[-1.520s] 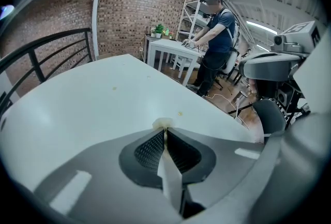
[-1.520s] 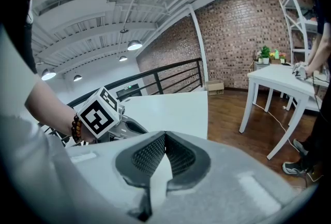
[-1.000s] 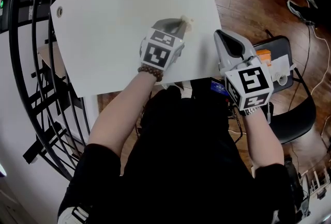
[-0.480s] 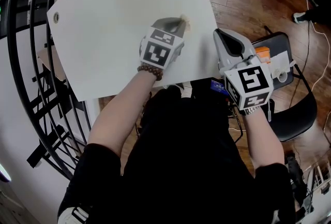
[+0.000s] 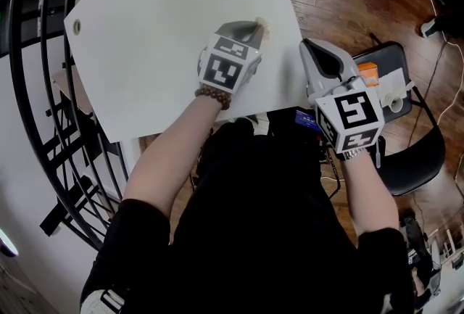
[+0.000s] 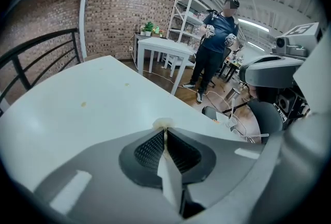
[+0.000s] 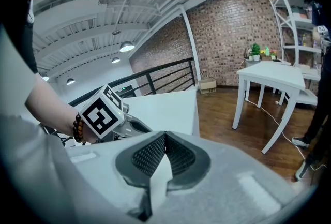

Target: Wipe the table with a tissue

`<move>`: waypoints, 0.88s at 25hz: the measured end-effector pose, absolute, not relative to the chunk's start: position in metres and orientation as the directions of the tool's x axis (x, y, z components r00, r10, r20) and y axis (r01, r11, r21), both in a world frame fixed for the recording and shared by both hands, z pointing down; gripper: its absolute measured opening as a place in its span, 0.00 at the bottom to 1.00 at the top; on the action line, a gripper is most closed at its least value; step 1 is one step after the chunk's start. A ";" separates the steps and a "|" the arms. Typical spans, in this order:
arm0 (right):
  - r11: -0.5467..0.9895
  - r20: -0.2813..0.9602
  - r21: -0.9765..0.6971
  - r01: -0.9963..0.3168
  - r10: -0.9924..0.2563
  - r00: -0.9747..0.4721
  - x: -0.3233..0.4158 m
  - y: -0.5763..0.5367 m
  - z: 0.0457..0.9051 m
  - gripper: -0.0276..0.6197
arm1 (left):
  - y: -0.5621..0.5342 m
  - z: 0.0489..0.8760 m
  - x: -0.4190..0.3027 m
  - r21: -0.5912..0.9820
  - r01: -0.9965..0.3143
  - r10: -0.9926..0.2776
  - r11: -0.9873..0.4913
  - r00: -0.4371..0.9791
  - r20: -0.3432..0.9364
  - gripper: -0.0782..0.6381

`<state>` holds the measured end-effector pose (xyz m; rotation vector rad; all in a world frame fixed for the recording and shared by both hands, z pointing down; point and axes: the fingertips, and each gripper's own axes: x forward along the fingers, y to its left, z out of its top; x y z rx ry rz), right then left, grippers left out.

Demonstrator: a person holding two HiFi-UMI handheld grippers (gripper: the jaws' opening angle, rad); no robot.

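Between my left tongs (image 6: 165, 132), pinched at its bunched fold, the cream paper tissue (image 6: 163, 123) should be soft, light, easily torn; my right tongs (image 7: 164, 137) are pressed together, empty.

Wearer: black short-sleeved top (image 5: 261, 218), brown bead bracelet (image 5: 212, 95) at the left wrist. The left hand-held gripper (image 5: 257, 28) and right hand-held gripper (image 5: 304, 46) have pale grey moulded shells and dark ribbed pads (image 6: 150, 149). Each carries a white cube (image 5: 353, 117) with black square markers (one per visible face).
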<state>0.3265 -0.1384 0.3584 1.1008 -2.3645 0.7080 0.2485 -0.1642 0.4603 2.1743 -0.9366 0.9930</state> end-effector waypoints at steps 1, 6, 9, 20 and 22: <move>0.552 0.575 -0.263 -0.791 -0.569 -0.589 0.327 -0.139 0.358 0.03 | -0.165 0.460 0.249 0.200 -0.778 -0.359 -0.596 0.480 0.801 0.16; 0.549 0.572 -0.264 -0.793 -0.573 -0.587 0.331 -0.142 0.361 0.03 | -0.170 0.462 0.253 0.197 -0.778 -0.363 -0.597 0.481 0.798 0.16; 0.547 0.573 -0.267 -0.793 -0.572 -0.588 0.333 -0.142 0.362 0.03 | -0.171 0.460 0.256 0.198 -0.776 -0.365 -0.598 0.484 0.795 0.16; 0.559 0.558 -0.277 -0.781 -0.568 -0.605 0.335 -0.144 0.360 0.03 | -0.177 0.448 0.251 0.172 -0.796 -0.399 -0.581 0.462 0.792 0.16; 0.560 0.556 -0.277 -0.781 -0.570 -0.605 0.334 -0.146 0.359 0.03 | -0.178 0.445 0.247 0.168 -0.800 -0.406 -0.576 0.458 0.791 0.16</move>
